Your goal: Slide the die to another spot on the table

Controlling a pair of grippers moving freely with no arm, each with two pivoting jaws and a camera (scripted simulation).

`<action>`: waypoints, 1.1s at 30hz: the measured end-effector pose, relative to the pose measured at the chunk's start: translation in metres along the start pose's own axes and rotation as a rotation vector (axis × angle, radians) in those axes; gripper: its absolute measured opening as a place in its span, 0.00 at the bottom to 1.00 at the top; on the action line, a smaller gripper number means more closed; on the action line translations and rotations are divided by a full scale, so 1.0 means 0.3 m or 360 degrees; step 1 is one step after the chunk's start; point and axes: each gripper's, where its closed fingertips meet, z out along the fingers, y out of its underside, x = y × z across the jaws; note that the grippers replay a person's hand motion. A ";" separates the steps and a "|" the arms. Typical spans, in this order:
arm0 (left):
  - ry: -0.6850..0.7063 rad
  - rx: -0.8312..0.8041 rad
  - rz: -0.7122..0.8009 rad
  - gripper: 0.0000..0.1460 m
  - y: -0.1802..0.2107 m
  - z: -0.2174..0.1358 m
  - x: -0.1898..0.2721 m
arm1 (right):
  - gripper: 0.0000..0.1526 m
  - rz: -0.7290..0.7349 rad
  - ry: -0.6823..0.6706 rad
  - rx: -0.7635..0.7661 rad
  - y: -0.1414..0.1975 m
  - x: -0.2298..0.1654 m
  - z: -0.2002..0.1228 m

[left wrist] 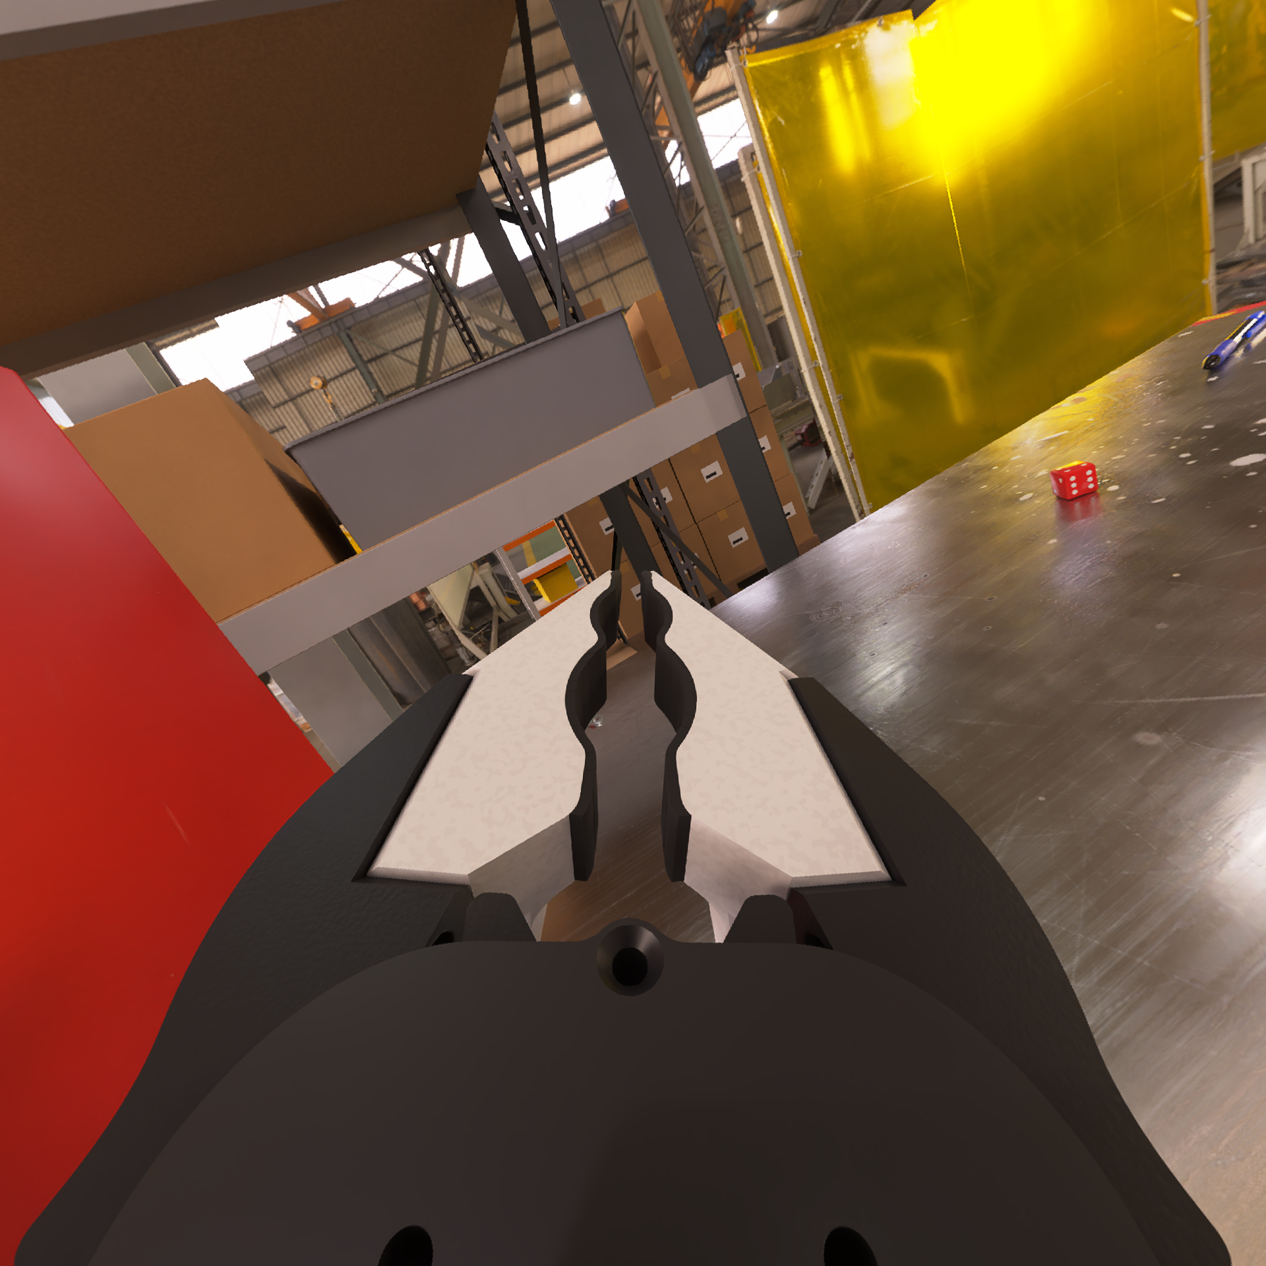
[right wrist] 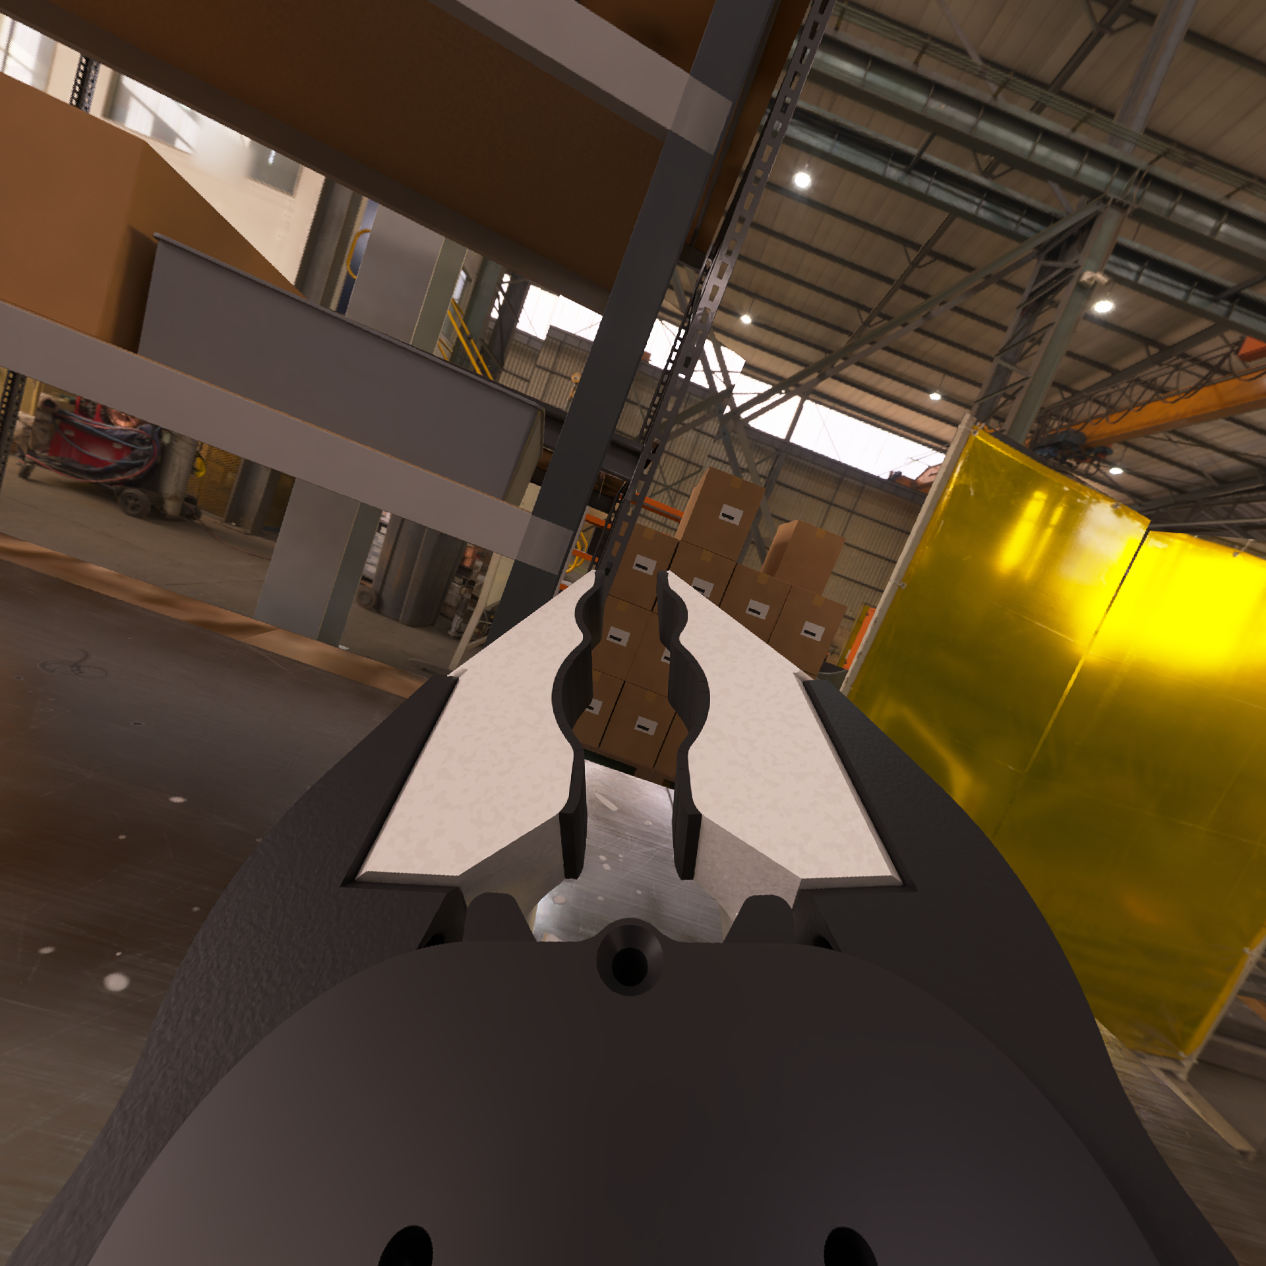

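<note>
Now, line by line:

Left hand-held gripper point(left wrist: 630, 582): jaws narrowly parted with a slim gap between the tips, nothing between them; it points past the edge of the surface toward the shelving.

Right hand-held gripper point(right wrist: 627, 582): also only narrowly parted and empty; it is aimed at a stack of cardboard boxes point(right wrist: 719, 596) in the distance.

Die point(left wrist: 1073, 479): red with white pips, resting flat on the surface, well apart from the left hand-held gripper and off to the right of its fingers; it does not show in the right wrist view.

Surface point(left wrist: 993, 719): dark scratched metal with pale specks and bright glare, seen under both grippers.

Pen point(left wrist: 1236, 339): blue, lying on the surface near its far edge, beyond the die and well apart from it.

Red panel point(left wrist: 103, 753): fills the left side of the left wrist view, close beside the gripper body.

Shelving point(left wrist: 479, 507): grey metal rack with a brown box and a grey bin on it, beyond the surface.

Yellow curtain point(left wrist: 993, 240): translucent screen beyond the far side of the surface, visible in both views.
</note>
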 end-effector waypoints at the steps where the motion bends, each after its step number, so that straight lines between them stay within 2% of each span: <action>1: 0.0001 0.0000 0.0000 0.04 0.000 0.000 0.000 | 0.10 -0.0001 0.0000 -0.0001 0.000 0.000 0.000; 28: 0.0028 -0.0028 0.0013 0.04 0.012 0.011 0.013 | 0.10 0.0045 0.0063 -0.0005 0.004 0.041 -0.005; 33: 0.0026 -0.0029 0.0015 0.04 0.012 0.011 0.013 | 0.19 0.0048 0.0066 -0.0004 0.004 0.043 -0.006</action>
